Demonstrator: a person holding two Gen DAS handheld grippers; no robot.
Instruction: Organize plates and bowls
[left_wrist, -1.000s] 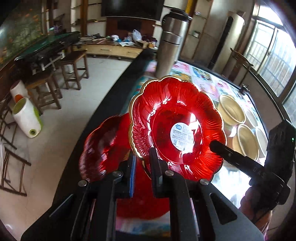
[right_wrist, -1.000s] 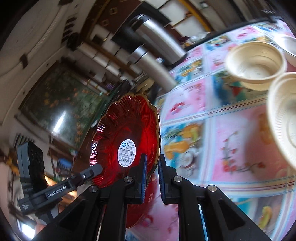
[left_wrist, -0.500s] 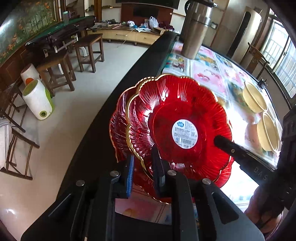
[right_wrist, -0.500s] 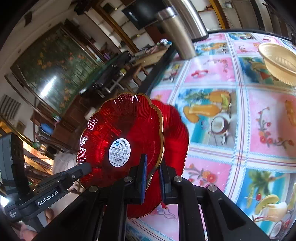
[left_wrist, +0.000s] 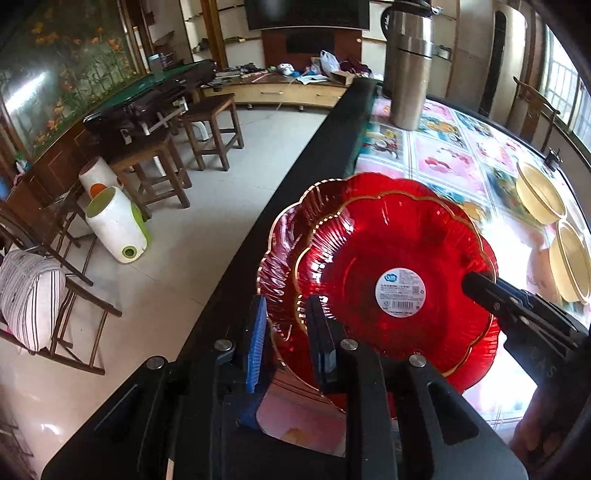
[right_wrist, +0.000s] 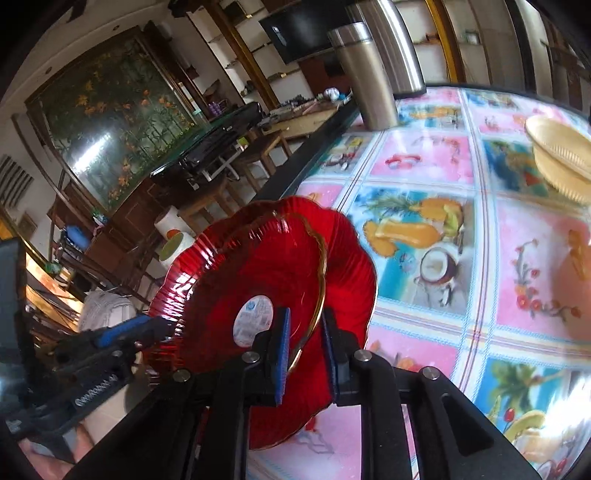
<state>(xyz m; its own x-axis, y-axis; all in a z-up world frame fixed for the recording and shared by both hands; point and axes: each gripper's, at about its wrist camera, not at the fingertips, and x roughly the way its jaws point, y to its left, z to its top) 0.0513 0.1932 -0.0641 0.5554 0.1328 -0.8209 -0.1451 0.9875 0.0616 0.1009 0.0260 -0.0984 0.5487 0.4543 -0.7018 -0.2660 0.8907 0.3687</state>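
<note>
A red scalloped glass plate (left_wrist: 391, 258) with a gold rim and a white sticker lies on top of a second red plate (left_wrist: 284, 236) at the table's left edge. It also shows in the right wrist view (right_wrist: 236, 273), over the lower plate (right_wrist: 351, 273). My left gripper (left_wrist: 282, 317) is open, its jaws standing either side of the plates' near rim. My right gripper (right_wrist: 304, 328) is open too, its jaws apart around the top plate's rim. The right gripper's finger shows in the left wrist view (left_wrist: 491, 295) at the plate's right edge.
Cream bowls (left_wrist: 539, 192) (left_wrist: 570, 262) sit on the right of the fruit-print tablecloth (right_wrist: 436, 166); one shows in the right wrist view (right_wrist: 561, 158). A steel thermos (left_wrist: 408, 62) stands at the far end. The table's dark edge (left_wrist: 295, 177) runs along the left, with stools and floor beyond.
The top plate has come down flat onto the lower red plate. Both grippers have opened from a shut grip on its rim.
</note>
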